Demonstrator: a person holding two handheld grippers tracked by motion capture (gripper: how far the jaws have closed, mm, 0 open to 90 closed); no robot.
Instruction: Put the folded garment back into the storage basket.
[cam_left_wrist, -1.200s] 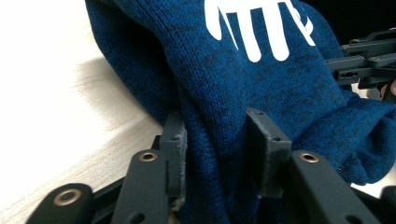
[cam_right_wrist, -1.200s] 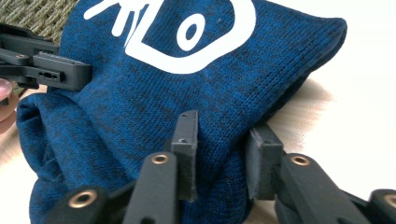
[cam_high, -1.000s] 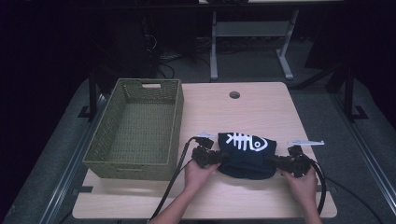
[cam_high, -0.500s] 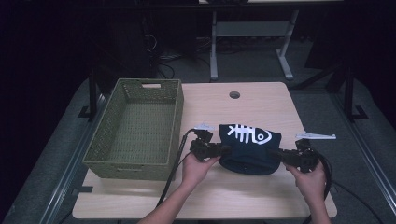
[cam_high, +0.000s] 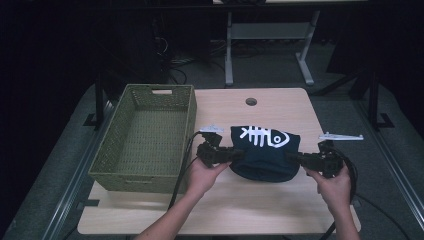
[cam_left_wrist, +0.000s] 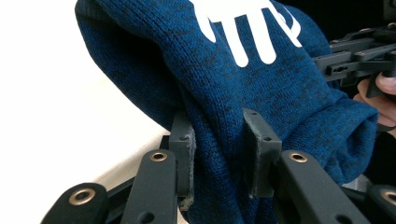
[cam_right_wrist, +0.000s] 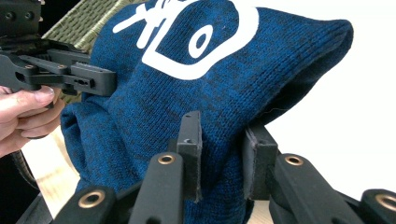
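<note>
- Near the front middle of the surface (cam_high: 260, 210), a dark blue knitted garment (cam_high: 265, 157) with a white fish-skeleton print (cam_high: 262, 136) is held up between the two tongs, its lower bulge hanging just above the wood; whether it touches cannot be told.
- At the garment's left edge, the left tongs (cam_high: 235, 155) are clenched on a fold of the knit, as is seen in the left gripper view, where the fabric (cam_left_wrist: 219, 93) is pinched between both pads (cam_left_wrist: 184, 149).
- At the garment's right edge, the right tongs (cam_high: 295, 157) are likewise clamped on the cloth; in the right gripper view the knit (cam_right_wrist: 210, 84) is squeezed between the pads (cam_right_wrist: 189, 154).
- Each tool is gripped by a hand coming in from the near edge, the left hand (cam_high: 202, 175) and the right hand (cam_high: 332, 187).
- To the left of the garment, a green woven basket (cam_high: 115, 150) is set on the surface, well apart from the cloth.
- Far from the garment, a round hole (cam_high: 251, 101) is seen in the wood.
</note>
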